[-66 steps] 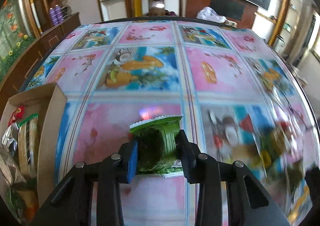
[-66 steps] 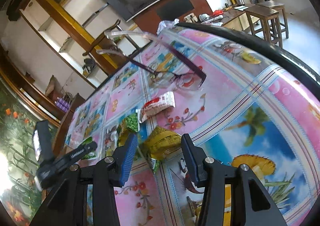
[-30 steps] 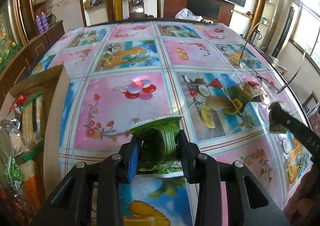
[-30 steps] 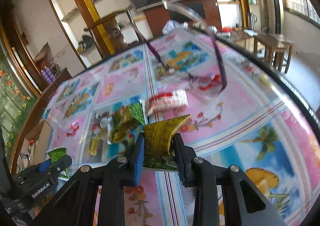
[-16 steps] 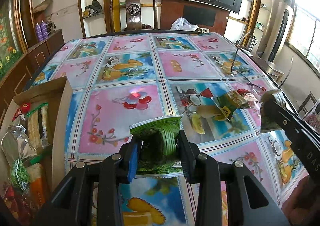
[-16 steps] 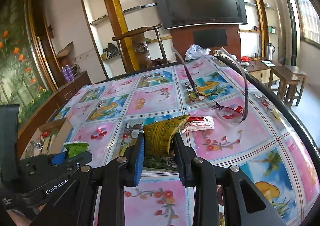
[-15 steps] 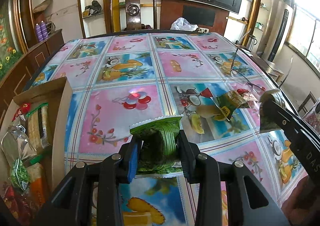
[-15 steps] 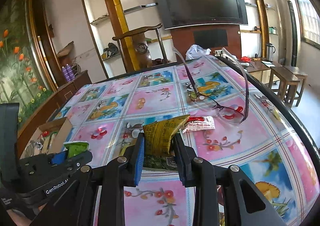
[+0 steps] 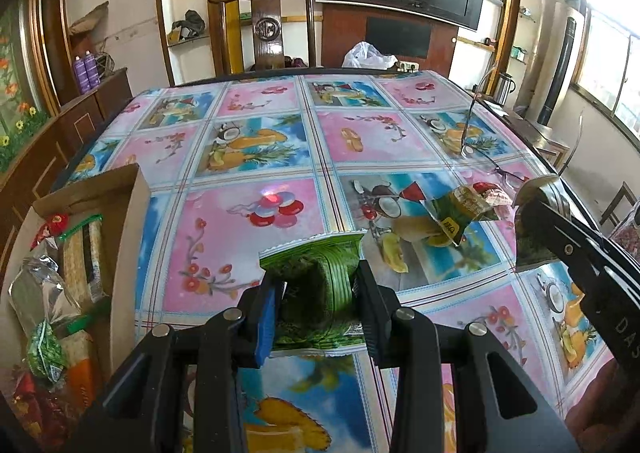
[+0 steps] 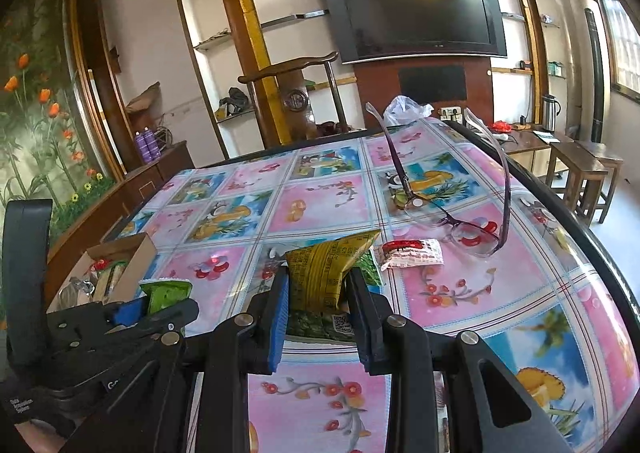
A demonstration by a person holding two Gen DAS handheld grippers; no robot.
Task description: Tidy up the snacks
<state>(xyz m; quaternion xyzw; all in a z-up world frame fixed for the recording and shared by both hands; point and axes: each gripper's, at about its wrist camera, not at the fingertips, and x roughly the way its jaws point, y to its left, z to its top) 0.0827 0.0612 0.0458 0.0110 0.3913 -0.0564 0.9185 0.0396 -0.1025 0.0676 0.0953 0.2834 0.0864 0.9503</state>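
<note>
Above a fruit-print tablecloth [image 9: 256, 157], both grippers carry snacks.
Left gripper [image 9: 318, 295] clamps a green packet [image 9: 316, 281]; right gripper [image 10: 318, 303] clamps a yellow packet [image 10: 324, 269]. Cardboard box [image 9: 136, 213] of snacks sits left; red-white packet [image 10: 412, 253] lies beside eyeglasses [image 10: 452, 221].

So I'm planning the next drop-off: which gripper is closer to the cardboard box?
Left. The left gripper with its green packet sits just right of the cardboard box; the right gripper is farther right.

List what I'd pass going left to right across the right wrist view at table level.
Open cardboard box of snacks → green snack packet in the left gripper → yellow snack packet in the right gripper → red-and-white snack packet → purple-framed eyeglasses.
</note>
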